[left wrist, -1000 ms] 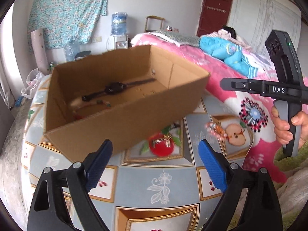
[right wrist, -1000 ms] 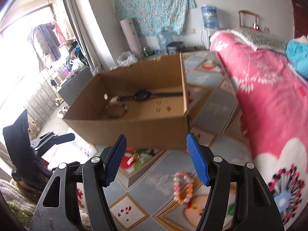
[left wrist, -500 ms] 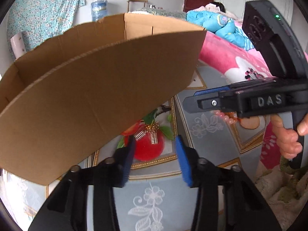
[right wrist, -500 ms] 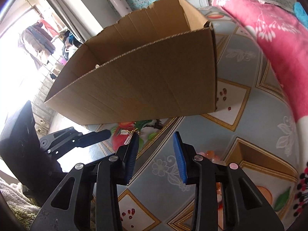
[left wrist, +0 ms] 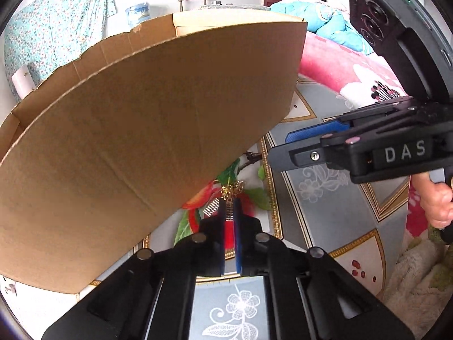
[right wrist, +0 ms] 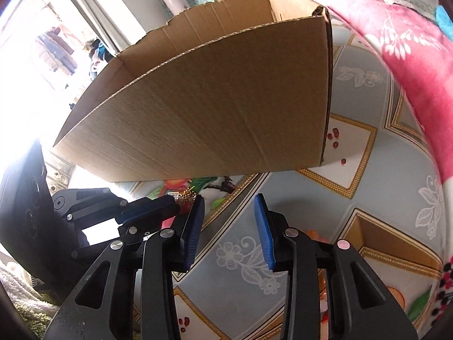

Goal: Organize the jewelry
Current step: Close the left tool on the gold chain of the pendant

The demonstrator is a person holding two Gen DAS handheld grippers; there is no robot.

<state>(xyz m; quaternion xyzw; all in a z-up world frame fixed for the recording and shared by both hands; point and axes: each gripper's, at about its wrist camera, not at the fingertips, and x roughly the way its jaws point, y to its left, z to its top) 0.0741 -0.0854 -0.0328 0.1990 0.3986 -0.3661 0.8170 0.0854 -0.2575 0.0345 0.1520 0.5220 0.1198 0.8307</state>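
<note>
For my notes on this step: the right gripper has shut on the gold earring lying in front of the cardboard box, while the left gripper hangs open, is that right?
Not quite: the sides are swapped. The left wrist view shows the left gripper shut on the gold earring in front of the cardboard box, its jaws having just closed. The right gripper hangs open with nothing between its pads.

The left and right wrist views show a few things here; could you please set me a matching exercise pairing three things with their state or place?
Things:
1. left gripper
2. right gripper
3. cardboard box

States or places:
A. stands on the patterned cloth, behind both grippers
B. jaws apart, nothing between them
C. shut on the gold earring

Pairs: 1-C, 2-B, 3-A
</note>
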